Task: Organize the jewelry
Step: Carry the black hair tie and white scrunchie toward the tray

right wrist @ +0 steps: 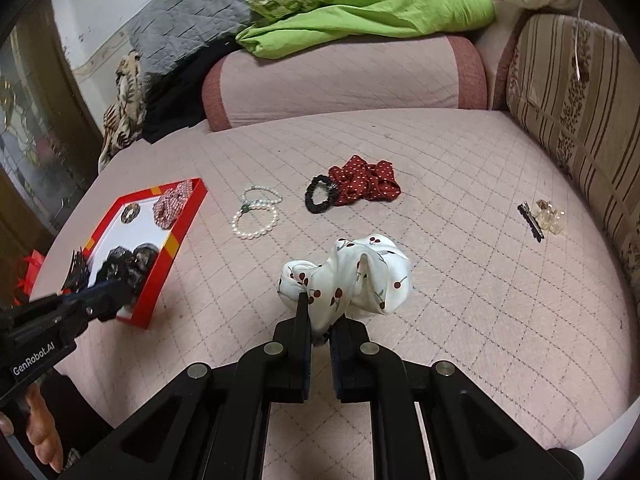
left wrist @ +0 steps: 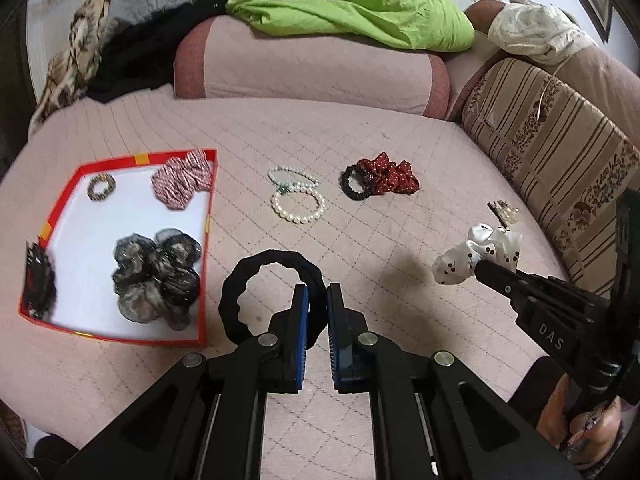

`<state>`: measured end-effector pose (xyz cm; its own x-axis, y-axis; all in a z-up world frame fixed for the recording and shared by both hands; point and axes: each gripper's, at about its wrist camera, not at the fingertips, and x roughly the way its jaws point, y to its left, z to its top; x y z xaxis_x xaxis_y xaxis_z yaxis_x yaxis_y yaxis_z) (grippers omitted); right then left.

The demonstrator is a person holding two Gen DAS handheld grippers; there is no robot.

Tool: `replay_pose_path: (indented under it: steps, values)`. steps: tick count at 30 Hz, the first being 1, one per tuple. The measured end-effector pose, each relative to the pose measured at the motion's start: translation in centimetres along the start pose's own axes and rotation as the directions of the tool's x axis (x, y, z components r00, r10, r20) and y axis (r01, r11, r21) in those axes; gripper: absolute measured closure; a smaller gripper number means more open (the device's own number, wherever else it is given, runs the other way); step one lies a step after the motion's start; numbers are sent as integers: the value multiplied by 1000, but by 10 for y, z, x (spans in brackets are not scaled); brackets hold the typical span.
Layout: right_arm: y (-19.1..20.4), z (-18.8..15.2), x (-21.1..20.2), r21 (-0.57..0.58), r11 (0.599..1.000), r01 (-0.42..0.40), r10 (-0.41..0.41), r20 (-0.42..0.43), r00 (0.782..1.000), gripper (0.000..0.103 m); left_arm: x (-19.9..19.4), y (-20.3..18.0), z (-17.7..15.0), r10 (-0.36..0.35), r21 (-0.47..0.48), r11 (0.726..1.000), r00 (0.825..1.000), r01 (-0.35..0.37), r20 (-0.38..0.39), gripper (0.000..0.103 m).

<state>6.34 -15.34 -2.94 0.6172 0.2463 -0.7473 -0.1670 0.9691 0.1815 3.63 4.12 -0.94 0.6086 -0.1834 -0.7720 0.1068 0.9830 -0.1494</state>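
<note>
Quilted pink bed cover (right wrist: 440,200) beneath a pink bolster (left wrist: 312,64); striped floral cushion (left wrist: 560,152) at right; green bedding (right wrist: 360,4) and grey quilt (right wrist: 188,12) behind.

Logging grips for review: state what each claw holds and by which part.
Left claw pinches the black hair tie at the near right of its loop. Right claw grips the white cherry-print scrunchie by a lower fold.

black hair tie (left wrist: 244,288) held aloft, cherry-print scrunchie (right wrist: 352,276) held aloft
</note>
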Motion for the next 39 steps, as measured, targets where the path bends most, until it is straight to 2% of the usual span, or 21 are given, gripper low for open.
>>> replay_pose_path:
  steps: [6, 14, 23, 39]
  values:
    - [16, -4, -7, -40, 999, 37, -37, -4, 999, 94, -10, -3, -2, 68, 34, 997, 997, -69, 30, 94]
    - [29, -8, -13, -61, 993, 106, -107, -16, 994, 94, -16, 5, -4, 142, 13, 990, 989, -143, 39, 94]
    - [45, -6, -17, -71, 983, 169, -172, -28, 985, 94, -25, 20, -4, 188, -23, 982, 981, -187, 51, 94]
    - [105, 11, -14, -196, 968, 156, -163, -18, 986, 94, -37, 81, -4, 246, -146, 961, 967, -235, 61, 94]
